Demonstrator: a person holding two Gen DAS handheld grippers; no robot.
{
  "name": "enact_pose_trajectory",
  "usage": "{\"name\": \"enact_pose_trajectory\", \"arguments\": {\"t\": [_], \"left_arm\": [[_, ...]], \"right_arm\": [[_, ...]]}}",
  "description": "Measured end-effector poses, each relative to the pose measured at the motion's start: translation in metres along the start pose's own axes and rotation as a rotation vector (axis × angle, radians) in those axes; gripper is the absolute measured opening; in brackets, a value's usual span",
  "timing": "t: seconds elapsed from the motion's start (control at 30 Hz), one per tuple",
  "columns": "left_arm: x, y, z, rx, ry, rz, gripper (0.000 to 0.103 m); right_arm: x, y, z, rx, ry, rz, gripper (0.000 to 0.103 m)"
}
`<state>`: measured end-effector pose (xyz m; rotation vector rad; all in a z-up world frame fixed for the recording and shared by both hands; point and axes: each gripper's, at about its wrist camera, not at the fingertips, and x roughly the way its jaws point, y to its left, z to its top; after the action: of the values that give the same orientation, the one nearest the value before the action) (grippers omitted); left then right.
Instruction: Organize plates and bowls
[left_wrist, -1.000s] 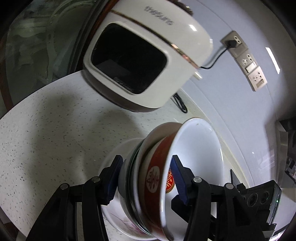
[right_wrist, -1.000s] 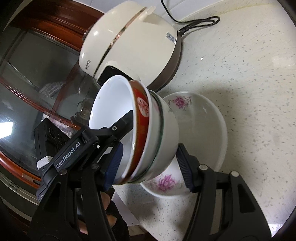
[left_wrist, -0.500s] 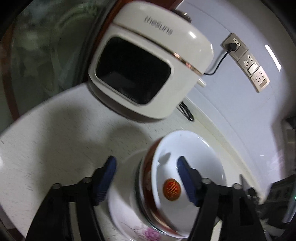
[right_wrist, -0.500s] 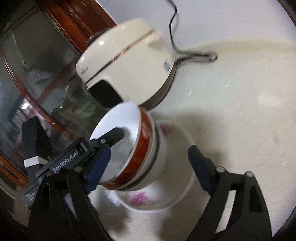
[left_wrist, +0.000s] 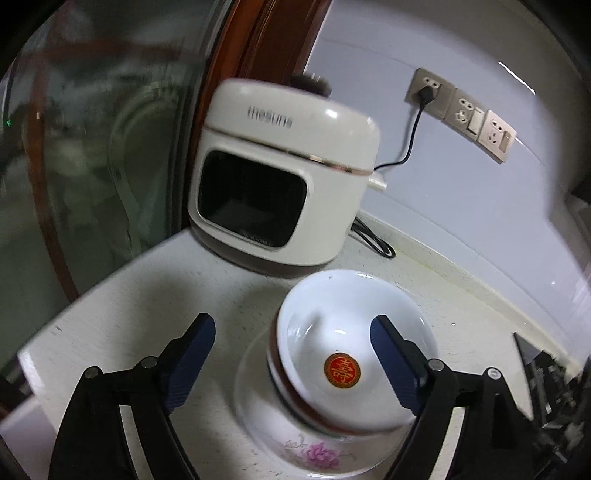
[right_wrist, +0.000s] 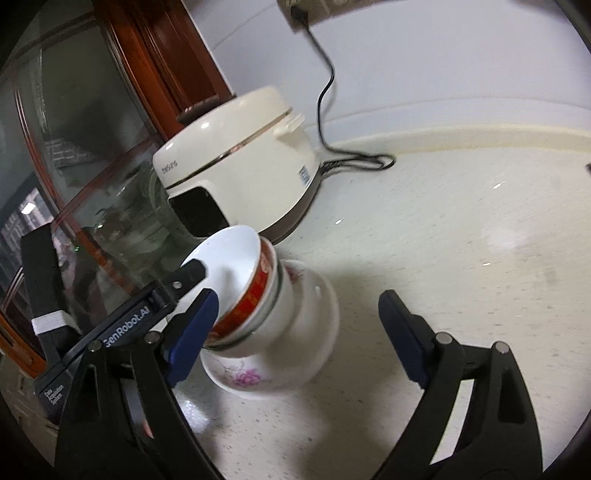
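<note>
A stack of bowls (left_wrist: 343, 354) rests tilted in a white flowered dish (left_wrist: 295, 443) on the speckled counter. The top bowl is white with a red medallion inside and a red band outside (right_wrist: 255, 295). My left gripper (left_wrist: 295, 365) is open, its blue pads on either side of the stack and apart from it. My right gripper (right_wrist: 299, 332) is open too, spread wide around the stack and the flowered dish (right_wrist: 266, 369). The left gripper's finger (right_wrist: 184, 277) shows in the right wrist view beside the top bowl's rim.
A white rice cooker (left_wrist: 280, 177) stands just behind the bowls, its black cord (left_wrist: 413, 140) plugged into a wall socket. A wood-framed glass cabinet door (right_wrist: 92, 147) borders the counter on the left. The counter edge (left_wrist: 92, 306) runs close on the near left.
Both grippers have opened and let go of the bowl stack, then drawn back. The stack has settled into the flowered dish.
</note>
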<state>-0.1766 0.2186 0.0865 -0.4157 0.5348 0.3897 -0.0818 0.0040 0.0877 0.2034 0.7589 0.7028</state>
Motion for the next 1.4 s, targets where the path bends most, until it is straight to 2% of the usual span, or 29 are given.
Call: {"name": "enact_pose_trajectory", "arguments": {"t": [0.07,0.13,0.27,0.5,0.57,0.7,0.77,0.97,1.27,1.4], "left_arm": [[-0.012,0.000,-0.004,0.022,-0.036,0.012,0.091],[-0.021,0.000,-0.011,0.040,-0.060,0.016,0.103],[-0.039,-0.004,-0.026,0.105,-0.077,0.014,0.103],[-0.065,-0.003,-0.055,0.139,-0.127,0.004,0.103],[-0.073,-0.002,-0.064,0.157,-0.136,0.035,0.103],[-0.087,0.001,-0.089,0.186,-0.166,0.144,0.103],[-0.090,0.002,-0.101,0.197,-0.156,0.164,0.103],[-0.089,0.007,-0.129,0.226,-0.086,0.069,0.103],[-0.071,0.017,-0.162,0.268,-0.013,0.094,0.103],[-0.072,0.014,-0.168,0.288,-0.014,0.099,0.103]], "right_arm": [[-0.016,0.002,-0.007,-0.029,-0.043,-0.039,0.093],[-0.030,0.007,-0.016,-0.074,-0.086,-0.091,0.095],[-0.049,0.014,-0.035,-0.133,-0.133,-0.151,0.097],[-0.069,0.023,-0.073,-0.181,-0.158,-0.219,0.098],[-0.074,0.023,-0.084,-0.184,-0.172,-0.239,0.098],[-0.086,0.022,-0.104,-0.188,-0.180,-0.254,0.099],[-0.090,0.022,-0.113,-0.191,-0.184,-0.261,0.099],[-0.090,0.025,-0.138,-0.226,-0.167,-0.279,0.099],[-0.082,0.013,-0.161,-0.206,-0.162,-0.282,0.099],[-0.079,0.013,-0.166,-0.204,-0.157,-0.279,0.099]]}}
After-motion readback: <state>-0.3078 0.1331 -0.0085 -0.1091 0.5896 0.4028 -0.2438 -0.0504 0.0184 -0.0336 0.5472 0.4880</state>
